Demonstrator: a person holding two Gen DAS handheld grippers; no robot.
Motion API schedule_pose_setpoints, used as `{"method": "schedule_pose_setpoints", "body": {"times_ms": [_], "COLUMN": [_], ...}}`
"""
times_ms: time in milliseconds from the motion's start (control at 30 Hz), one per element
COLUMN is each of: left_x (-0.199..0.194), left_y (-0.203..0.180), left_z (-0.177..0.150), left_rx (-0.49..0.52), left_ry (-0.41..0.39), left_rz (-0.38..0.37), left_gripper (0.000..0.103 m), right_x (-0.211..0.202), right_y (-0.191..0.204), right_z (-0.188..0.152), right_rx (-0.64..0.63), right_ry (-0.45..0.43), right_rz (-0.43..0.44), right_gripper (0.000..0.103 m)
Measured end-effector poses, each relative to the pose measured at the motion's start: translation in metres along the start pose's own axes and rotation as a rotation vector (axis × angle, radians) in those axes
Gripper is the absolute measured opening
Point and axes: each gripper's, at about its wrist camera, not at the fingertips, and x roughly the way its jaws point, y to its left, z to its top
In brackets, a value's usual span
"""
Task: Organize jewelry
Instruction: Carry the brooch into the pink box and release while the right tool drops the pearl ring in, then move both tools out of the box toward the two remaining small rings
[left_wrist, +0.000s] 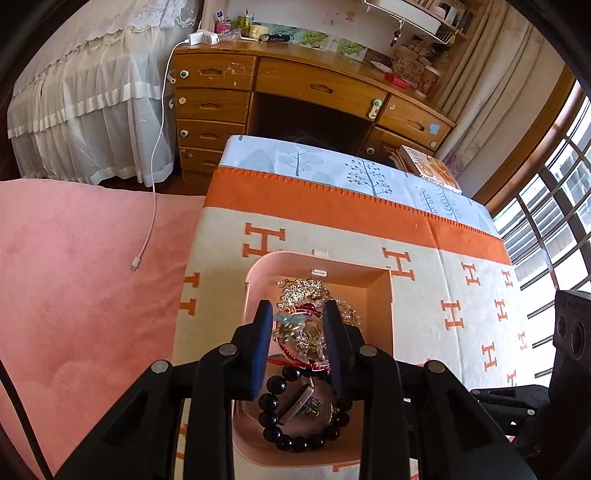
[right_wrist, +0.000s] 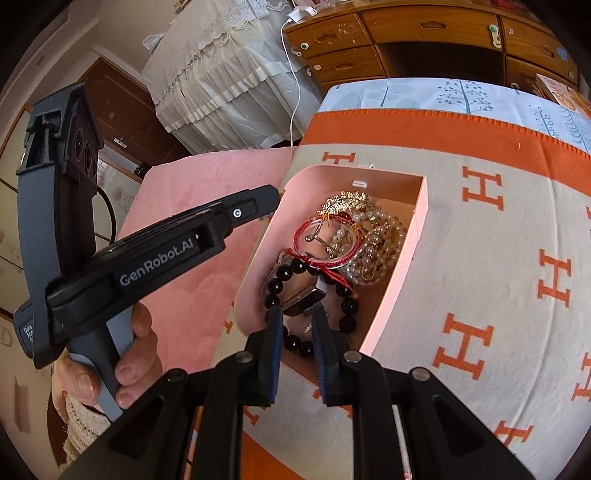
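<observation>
A pink jewelry box (left_wrist: 378, 314) (right_wrist: 402, 266) sits open on the orange-and-cream blanket. It holds a black bead bracelet (left_wrist: 275, 417) (right_wrist: 347, 306), a red string bangle (right_wrist: 325, 240), a gold hairpiece (left_wrist: 303, 290) (right_wrist: 345, 201), pearl strands (right_wrist: 380, 243) and a small metal case (left_wrist: 295, 404) (right_wrist: 301, 291). My left gripper (left_wrist: 299, 314) hovers above the box with its fingers apart, empty. My right gripper (right_wrist: 297, 314) is over the box's near end, fingers narrowly apart, around nothing.
The blanket (left_wrist: 461, 295) (right_wrist: 498, 258) covers a low table next to a pink bed cover (left_wrist: 74, 277). A white charging cable (left_wrist: 147, 229) lies on the pink cover. A wooden desk with drawers (left_wrist: 295, 96) stands behind. Windows lie to the right (left_wrist: 554, 206).
</observation>
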Motion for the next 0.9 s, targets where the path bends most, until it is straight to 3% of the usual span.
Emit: {"method": "schedule_pose_setpoints", "body": {"times_ms": [33,100,167,400,633,700,900], "left_x": [0.002,0.004,0.002,-0.013,-0.035,-0.045,-0.073], "left_y": [0.0,0.0,-0.001,-0.004,-0.015,-0.021,-0.039], "left_z": [0.0,0.0,-0.001,-0.013,-0.03,-0.036,-0.054], "left_rx": [0.0,0.002,0.007,0.023,0.064,0.081,0.11], "left_ry": [0.003,-0.001,-0.014,-0.051,-0.071,-0.092,-0.141], "left_rz": [0.001,0.012,0.032,0.076,0.122,0.146,0.142], "left_gripper": [0.031,0.048,0.055,0.071,0.077,0.087,0.093], "right_x": [0.0,-0.001,-0.002,-0.012,-0.024,-0.029,-0.048], "right_y": [-0.001,-0.003,-0.004,-0.006,-0.005,-0.005,-0.009], "right_z": [-0.001,-0.003,-0.004,-0.014,-0.024,-0.028,-0.046], "right_rx": [0.004,0.01,0.011,-0.003,-0.025,-0.026,-0.049], "right_ry": [-0.001,-0.002,-0.006,-0.033,-0.06,-0.068,-0.098], "right_rz": [0.002,0.011,0.017,0.009,-0.012,-0.016,-0.062], "right_gripper": [0.016,0.016,0.016,0.016,0.016,0.016,0.016]}}
